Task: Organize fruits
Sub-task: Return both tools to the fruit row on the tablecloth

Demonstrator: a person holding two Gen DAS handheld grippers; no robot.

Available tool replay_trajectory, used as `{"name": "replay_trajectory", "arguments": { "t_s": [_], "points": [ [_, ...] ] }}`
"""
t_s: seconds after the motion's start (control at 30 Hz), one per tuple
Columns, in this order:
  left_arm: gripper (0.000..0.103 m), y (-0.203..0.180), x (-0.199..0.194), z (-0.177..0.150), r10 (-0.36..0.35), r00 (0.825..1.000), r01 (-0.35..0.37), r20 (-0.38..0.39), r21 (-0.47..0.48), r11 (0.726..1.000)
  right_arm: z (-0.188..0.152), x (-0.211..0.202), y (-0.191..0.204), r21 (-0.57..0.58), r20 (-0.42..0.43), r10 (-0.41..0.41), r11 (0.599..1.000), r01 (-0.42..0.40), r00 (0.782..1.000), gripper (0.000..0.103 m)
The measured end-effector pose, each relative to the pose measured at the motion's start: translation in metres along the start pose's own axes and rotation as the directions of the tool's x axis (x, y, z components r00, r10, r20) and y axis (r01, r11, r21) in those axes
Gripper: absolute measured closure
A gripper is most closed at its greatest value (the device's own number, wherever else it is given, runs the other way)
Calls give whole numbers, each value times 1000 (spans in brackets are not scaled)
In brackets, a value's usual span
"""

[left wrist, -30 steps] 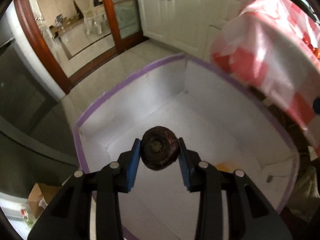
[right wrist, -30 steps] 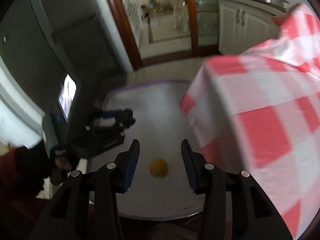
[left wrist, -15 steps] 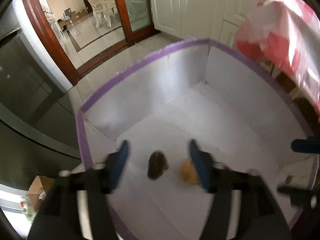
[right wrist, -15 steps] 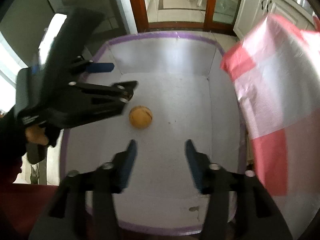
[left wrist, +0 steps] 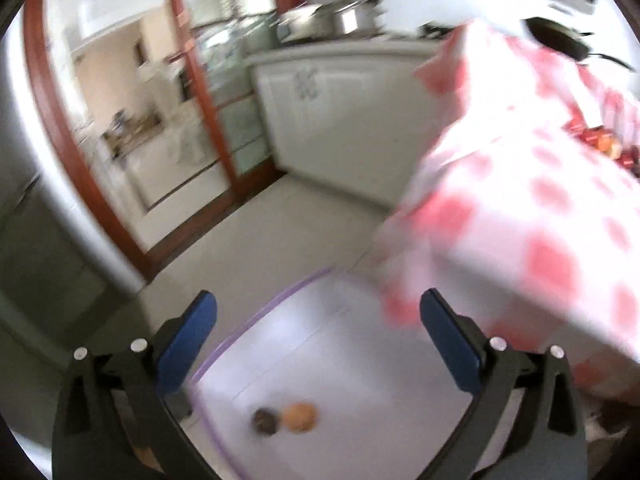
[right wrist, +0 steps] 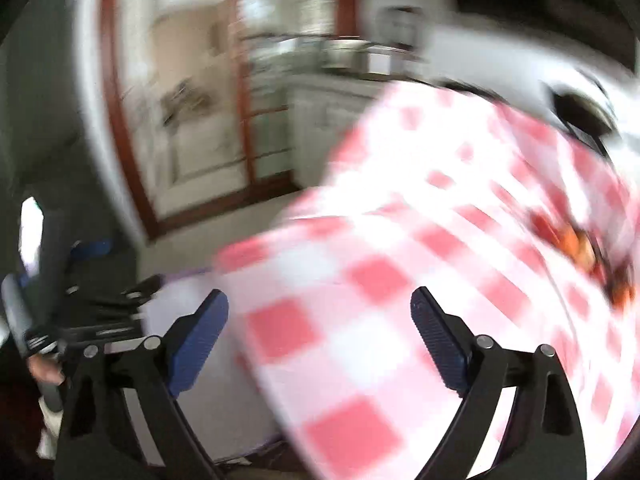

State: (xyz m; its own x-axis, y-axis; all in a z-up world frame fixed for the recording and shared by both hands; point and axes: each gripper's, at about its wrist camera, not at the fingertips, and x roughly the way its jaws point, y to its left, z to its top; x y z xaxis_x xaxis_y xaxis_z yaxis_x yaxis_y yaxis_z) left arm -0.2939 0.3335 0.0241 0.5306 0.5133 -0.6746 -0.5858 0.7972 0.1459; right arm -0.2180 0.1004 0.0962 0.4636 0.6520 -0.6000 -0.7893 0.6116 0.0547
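In the left wrist view a dark brown fruit (left wrist: 265,421) and an orange fruit (left wrist: 299,417) lie side by side on the floor of a white box with purple edging (left wrist: 280,296). My left gripper (left wrist: 318,316) is open and empty, high above the box. My right gripper (right wrist: 320,312) is open and empty, over the edge of the red-and-white checked tablecloth (right wrist: 400,280). More red and orange fruits (right wrist: 580,248) lie blurred on the table at far right; they also show in the left wrist view (left wrist: 608,144). The left gripper (right wrist: 100,320) shows at the left of the right wrist view.
The checked tablecloth (left wrist: 520,200) hangs over the box's right side. White cabinets (left wrist: 340,120) with pots on the counter (left wrist: 332,20) stand behind. A wood-framed glass door (left wrist: 200,100) is at left. Both views are motion-blurred.
My left gripper opened and dropped the dark fruit into the box beside the orange one, then rose. My right gripper swung up from the box towards the table.
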Motion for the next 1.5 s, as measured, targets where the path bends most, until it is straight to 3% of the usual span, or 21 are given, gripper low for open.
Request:
{"name": "replay_trajectory", "arguments": {
  "t_s": [0.07,0.1,0.2,0.3,0.43,0.5,0.57,0.67,0.77,0.9,0.97,1.03,1.17,1.23,1.37,1.5],
  "points": [
    [1,-38,-4,24,-76,997,75,12,44,996,-2,-11,-54,98,14,-58,994,57,998,11],
    [1,-61,-5,35,-109,994,107,16,77,991,-4,-20,-96,159,21,-148,977,143,989,8],
    [1,-151,-7,65,-194,980,180,40,233,956,-19,-24,-187,284,-34,-308,909,305,951,6],
    [1,-254,5,88,-295,955,279,-13,359,890,-49,-32,-274,434,-82,-356,828,355,931,6],
    [1,-380,33,114,-435,892,449,-125,368,814,-87,-30,-361,561,-198,-384,710,426,902,6],
    [1,-421,44,120,-450,883,467,-136,360,808,-102,-31,-401,644,-225,-347,648,407,910,6],
    [1,-460,51,125,-451,883,466,-126,332,820,-104,-34,-417,666,-219,-352,628,403,910,6],
    [1,-490,68,138,-478,865,501,-151,259,826,-95,-32,-429,639,-201,-372,651,409,906,6],
    [1,-498,80,152,-475,866,499,-156,192,845,-77,-22,-440,599,-156,-384,696,396,910,6],
    [1,-485,87,159,-483,861,503,-158,133,854,-56,10,-447,505,-218,-312,775,380,925,6],
    [1,-475,90,161,-495,852,514,-167,99,852,-48,29,-444,433,-267,-301,811,393,916,7],
    [1,-467,94,162,-507,843,524,-182,64,849,-41,40,-443,392,-280,-313,826,405,908,7],
    [1,-464,96,162,-536,820,555,-202,48,831,-35,52,-453,403,-263,-286,835,375,921,12],
    [1,-463,96,160,-535,819,555,-208,50,830,-35,56,-461,426,-265,-260,832,354,929,28],
    [1,-460,103,161,-554,798,573,-239,12,820,-35,62,-471,469,-251,-201,831,300,947,36],
    [1,-462,101,159,-551,798,573,-243,27,819,-32,68,-467,442,-249,-217,842,310,944,49]
  ]
}}
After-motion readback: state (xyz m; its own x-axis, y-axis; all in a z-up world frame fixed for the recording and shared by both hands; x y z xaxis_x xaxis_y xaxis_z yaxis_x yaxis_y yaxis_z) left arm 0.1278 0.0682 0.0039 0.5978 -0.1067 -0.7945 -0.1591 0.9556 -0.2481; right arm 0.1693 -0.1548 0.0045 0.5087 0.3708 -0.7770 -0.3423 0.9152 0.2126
